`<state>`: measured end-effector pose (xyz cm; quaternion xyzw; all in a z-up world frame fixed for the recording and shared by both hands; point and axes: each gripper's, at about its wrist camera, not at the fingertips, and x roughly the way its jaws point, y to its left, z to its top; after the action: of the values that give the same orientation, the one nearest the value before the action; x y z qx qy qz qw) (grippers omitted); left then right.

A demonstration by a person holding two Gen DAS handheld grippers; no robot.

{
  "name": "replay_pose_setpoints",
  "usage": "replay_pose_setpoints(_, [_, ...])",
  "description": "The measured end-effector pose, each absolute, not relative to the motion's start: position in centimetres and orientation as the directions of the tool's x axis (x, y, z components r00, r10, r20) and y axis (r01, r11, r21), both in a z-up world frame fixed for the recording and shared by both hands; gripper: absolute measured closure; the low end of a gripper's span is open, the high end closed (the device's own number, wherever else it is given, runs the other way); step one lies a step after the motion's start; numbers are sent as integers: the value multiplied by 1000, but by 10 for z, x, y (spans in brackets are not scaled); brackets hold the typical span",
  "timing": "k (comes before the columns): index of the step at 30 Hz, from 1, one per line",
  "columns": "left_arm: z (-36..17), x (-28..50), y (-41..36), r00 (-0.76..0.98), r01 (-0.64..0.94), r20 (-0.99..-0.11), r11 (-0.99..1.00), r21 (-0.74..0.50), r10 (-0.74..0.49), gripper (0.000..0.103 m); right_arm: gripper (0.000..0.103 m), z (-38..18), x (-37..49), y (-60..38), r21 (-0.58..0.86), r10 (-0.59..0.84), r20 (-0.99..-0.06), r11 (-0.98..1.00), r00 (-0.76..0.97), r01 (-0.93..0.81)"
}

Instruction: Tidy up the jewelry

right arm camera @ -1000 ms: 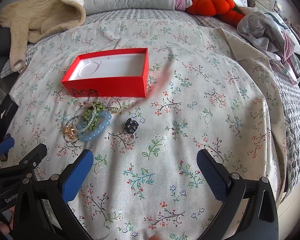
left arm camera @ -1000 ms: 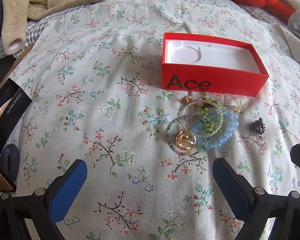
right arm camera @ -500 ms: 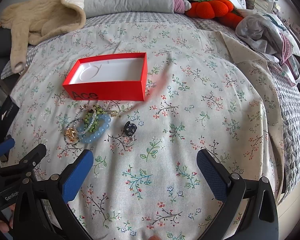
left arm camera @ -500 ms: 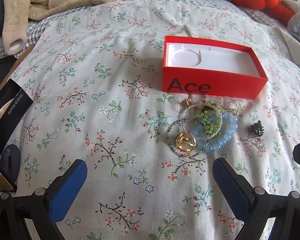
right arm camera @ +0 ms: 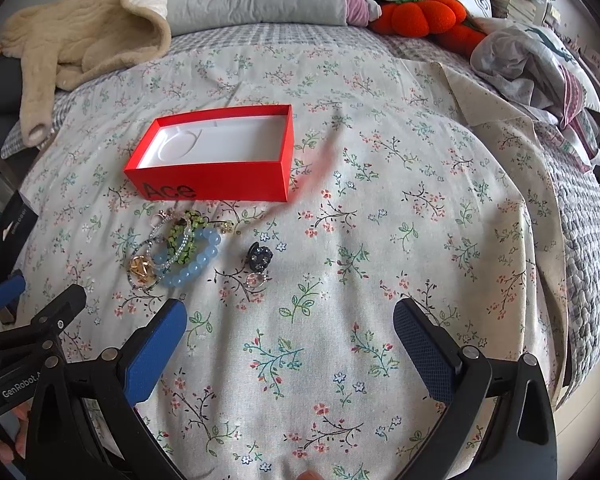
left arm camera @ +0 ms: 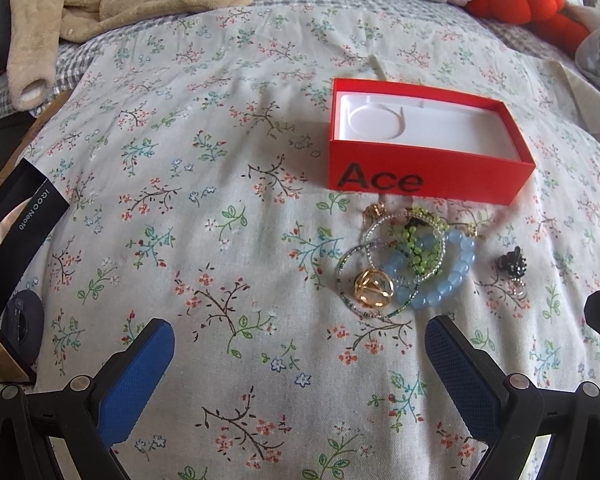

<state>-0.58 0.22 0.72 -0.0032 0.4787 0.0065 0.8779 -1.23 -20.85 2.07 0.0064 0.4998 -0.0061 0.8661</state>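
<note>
- Two grippers hang over a bed (right arm camera: 380, 168) spread with a floral sheet; left gripper (left arm camera: 300, 364) and right gripper (right arm camera: 290, 340) each have their blue-padded jaws spread wide, with nothing between them.
- An open red box (left arm camera: 420, 148) marked "Ace", with a white moulded lining, sits on the sheet toward the head of the bed, its inside bare.
- Just on the near side of the box lies a tangled heap of jewelry (left arm camera: 408, 264): a pale blue bead bracelet (left arm camera: 456, 276), a green beaded piece (left arm camera: 420, 244), thin beaded loops and a gold cage pendant (left arm camera: 374, 294), all overlapping.
- A small dark ornament (right arm camera: 259, 257) with a ring-like piece touching it lies apart, to the right of the heap.
- Both grippers are short of the heap, nearer the foot edge, touching nothing.
- A beige fleece garment (right arm camera: 80, 40) and an orange plush (right arm camera: 424, 18) lie at the head of the bed.
</note>
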Motion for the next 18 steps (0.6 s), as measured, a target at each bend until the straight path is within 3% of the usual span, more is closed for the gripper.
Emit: replay_pose_setpoints(18, [21,5,5,557,-18,-830,999,38,42,0,0,31,-4,-209,-3,-3,-871,1000,492,0])
